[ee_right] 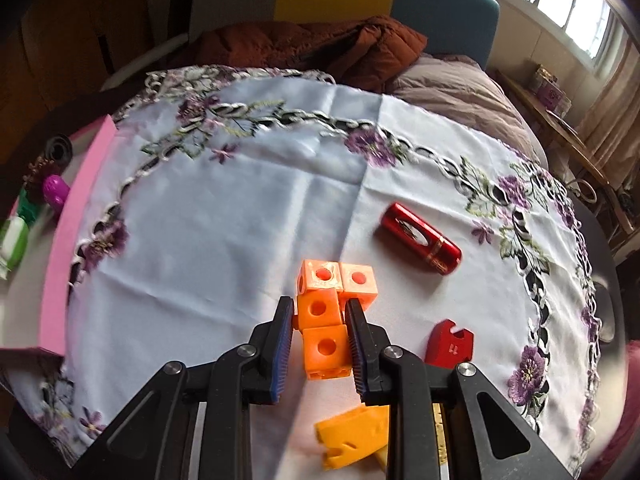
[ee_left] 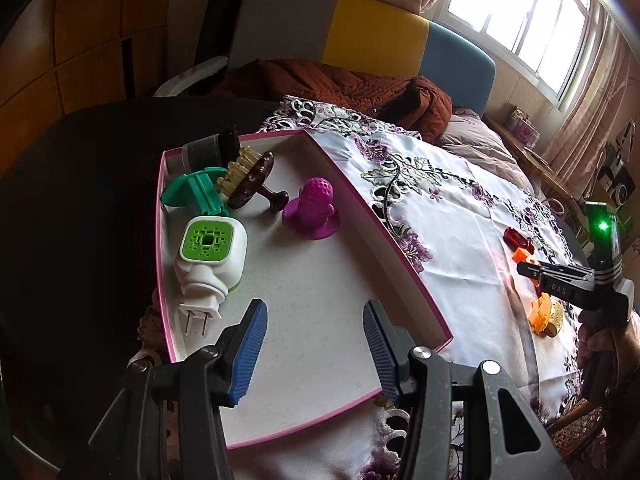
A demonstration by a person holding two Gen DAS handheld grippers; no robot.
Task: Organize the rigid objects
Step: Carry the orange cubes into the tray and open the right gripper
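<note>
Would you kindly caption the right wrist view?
Right gripper shut on orange cube block above floral tablecloth.

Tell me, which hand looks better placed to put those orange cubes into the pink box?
Probably the right: its gripper is shut on the orange cubes. The left gripper hangs open and empty above the pink box.

Both grippers: black plastic linkage arms, ribbed blue pads, silver pivot screws. Left gripper (ee_left: pixel 316 350) and right gripper (ee_right: pixel 320 344) match. Green LED lit behind right gripper's fingers.
</note>
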